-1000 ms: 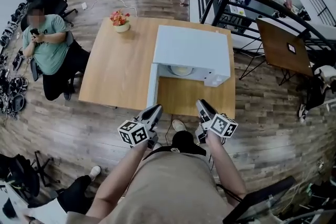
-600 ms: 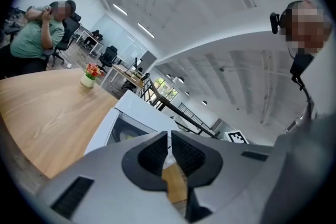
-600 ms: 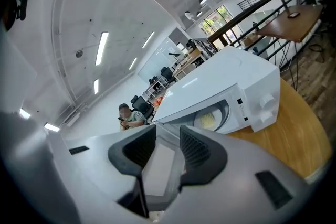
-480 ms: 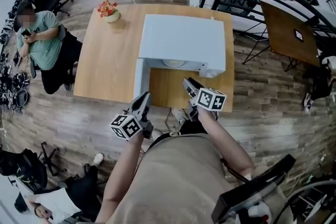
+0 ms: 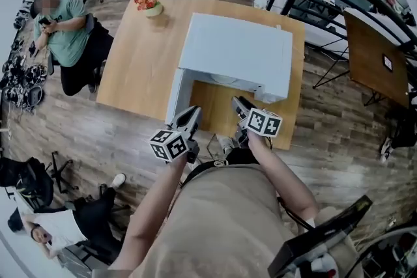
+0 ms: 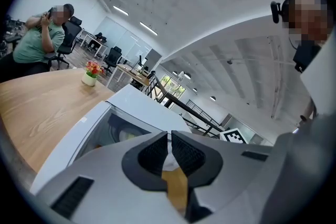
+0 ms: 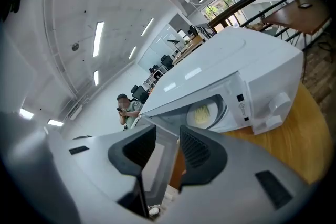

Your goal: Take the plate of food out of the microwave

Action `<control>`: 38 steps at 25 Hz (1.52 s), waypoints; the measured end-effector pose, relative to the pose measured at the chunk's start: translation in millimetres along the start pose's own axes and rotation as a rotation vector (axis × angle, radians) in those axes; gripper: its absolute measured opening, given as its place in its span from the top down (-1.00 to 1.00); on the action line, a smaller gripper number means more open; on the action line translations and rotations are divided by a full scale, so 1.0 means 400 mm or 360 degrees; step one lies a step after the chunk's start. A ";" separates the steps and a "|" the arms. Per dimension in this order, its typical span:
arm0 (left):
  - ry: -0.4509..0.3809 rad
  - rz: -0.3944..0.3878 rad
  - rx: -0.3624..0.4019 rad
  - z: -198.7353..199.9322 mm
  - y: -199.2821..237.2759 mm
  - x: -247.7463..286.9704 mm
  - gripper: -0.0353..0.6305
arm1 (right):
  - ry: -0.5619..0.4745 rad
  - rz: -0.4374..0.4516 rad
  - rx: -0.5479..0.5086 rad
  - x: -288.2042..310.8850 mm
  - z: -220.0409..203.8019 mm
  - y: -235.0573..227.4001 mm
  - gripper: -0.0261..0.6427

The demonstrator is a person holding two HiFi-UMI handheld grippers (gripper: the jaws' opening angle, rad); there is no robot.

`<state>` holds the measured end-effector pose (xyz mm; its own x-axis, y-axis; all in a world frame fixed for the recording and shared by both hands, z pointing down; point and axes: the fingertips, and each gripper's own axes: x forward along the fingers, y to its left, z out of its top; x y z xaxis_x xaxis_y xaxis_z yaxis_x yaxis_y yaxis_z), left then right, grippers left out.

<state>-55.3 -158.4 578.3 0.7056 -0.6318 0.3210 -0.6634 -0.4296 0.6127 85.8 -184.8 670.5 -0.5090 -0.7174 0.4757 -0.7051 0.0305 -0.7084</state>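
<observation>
The plate of food (image 7: pixel 202 112) is sitting inside the open microwave (image 5: pixel 238 52) at your twelve o'clock. Your right gripper (image 5: pixel 238 103) is hanging released, empty; your left gripper (image 5: pixel 192 114) is clenched on nothing. Be going in level, taking the plate's near rim.

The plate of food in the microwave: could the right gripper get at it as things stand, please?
Probably yes: the microwave door stands open, the plate of food shows inside, and the right gripper, jaws apart and empty, faces the opening.
</observation>
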 end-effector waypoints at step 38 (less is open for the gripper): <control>0.0254 0.0309 0.0031 -0.036 0.134 0.094 0.88 | -0.0104 -0.0348 0.0675 0.412 -0.117 -0.322 0.48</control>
<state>-60.7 -195.7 633.6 0.5941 -0.5943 0.5421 -0.7937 -0.3236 0.5151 69.8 -274.6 864.7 -0.3297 -0.7181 0.6129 -0.5218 -0.4025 -0.7522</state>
